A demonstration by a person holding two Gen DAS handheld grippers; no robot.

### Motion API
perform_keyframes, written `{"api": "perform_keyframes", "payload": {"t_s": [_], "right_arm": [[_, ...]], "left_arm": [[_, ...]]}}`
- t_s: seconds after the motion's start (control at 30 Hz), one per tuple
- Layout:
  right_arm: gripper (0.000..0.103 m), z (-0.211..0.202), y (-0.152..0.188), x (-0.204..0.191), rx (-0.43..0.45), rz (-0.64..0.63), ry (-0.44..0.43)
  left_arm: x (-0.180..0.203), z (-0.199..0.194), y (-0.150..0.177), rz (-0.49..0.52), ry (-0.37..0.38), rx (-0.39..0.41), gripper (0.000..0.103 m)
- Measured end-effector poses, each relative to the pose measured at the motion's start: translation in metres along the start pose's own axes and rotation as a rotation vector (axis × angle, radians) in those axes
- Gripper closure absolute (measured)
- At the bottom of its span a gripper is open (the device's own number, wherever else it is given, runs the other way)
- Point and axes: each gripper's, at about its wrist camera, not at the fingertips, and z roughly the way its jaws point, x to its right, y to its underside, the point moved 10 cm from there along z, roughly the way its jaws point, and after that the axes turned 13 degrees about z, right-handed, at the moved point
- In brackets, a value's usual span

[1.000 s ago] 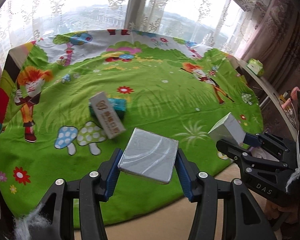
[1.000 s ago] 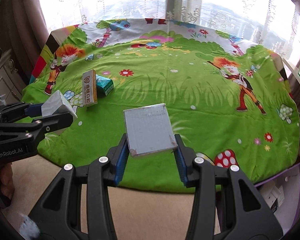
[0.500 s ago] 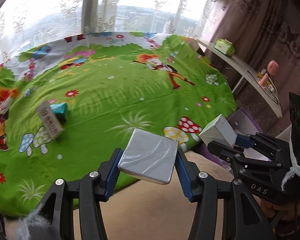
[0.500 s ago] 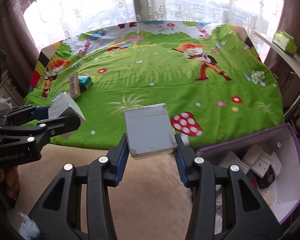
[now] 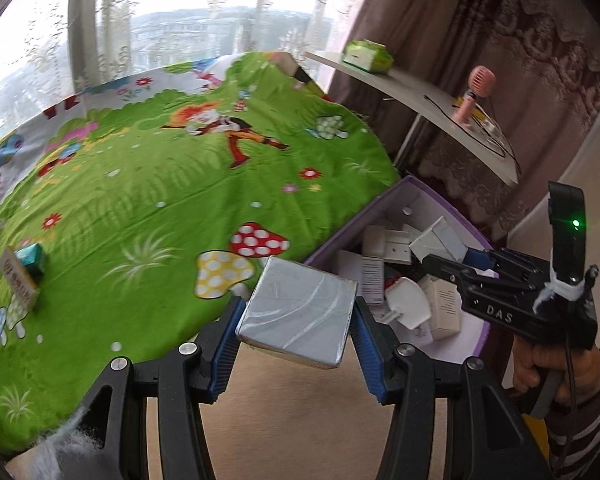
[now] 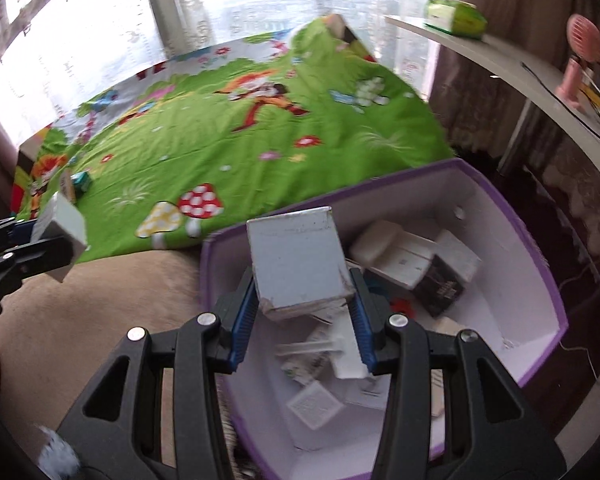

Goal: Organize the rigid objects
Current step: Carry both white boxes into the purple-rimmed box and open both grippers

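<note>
Print on the tan box (image 5: 18, 282) at nine o'clock: illegible. Purple bin (image 6: 540, 280): near corner cut off at six o'clock; contents (image 6: 320, 360) beneath the tongs blurred.

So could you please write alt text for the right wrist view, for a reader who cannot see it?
The right gripper holds a grey-white box in its jaws above an open purple bin with small boxes inside. Behind lies a bed with a green cartoon cover; at the left edge the left gripper holds another pale box.
</note>
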Motion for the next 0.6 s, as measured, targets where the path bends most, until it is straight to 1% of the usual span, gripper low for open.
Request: {"api": "perform_keyframes", "payload": {"t_s": [0.17, 0.33, 0.37, 0.4, 0.43, 0.5, 0.6], "right_arm": [[0.055, -0.009, -0.008, 0.041, 0.025, 0.066, 0.049], [0.055, -0.015, -0.014, 0.065, 0.050, 0.101, 0.083], [0.055, -0.014, -0.016, 0.069, 0.054, 0.110, 0.087], [0.053, -0.014, -0.017, 0.071, 0.054, 0.114, 0.088], [0.050, -0.013, -0.017, 0.072, 0.051, 0.120, 0.089], [0.028, -0.013, -0.018, 0.077, 0.050, 0.136, 0.089], [0.027, -0.015, -0.018, 0.075, 0.058, 0.140, 0.081]], "left_arm": [[0.036, 0.007, -0.008, 0.063, 0.063, 0.001, 0.049], [0.066, 0.008, -0.014, 0.116, 0.146, 0.021, 0.048], [0.073, 0.009, -0.015, 0.132, 0.168, 0.020, 0.048], [0.077, 0.009, -0.015, 0.143, 0.180, 0.021, 0.043], [0.080, 0.008, -0.015, 0.153, 0.183, 0.024, 0.033], [0.081, 0.006, -0.016, 0.157, 0.175, 0.038, 0.025], [0.076, 0.003, -0.019, 0.135, 0.168, 0.058, 0.025]]}}
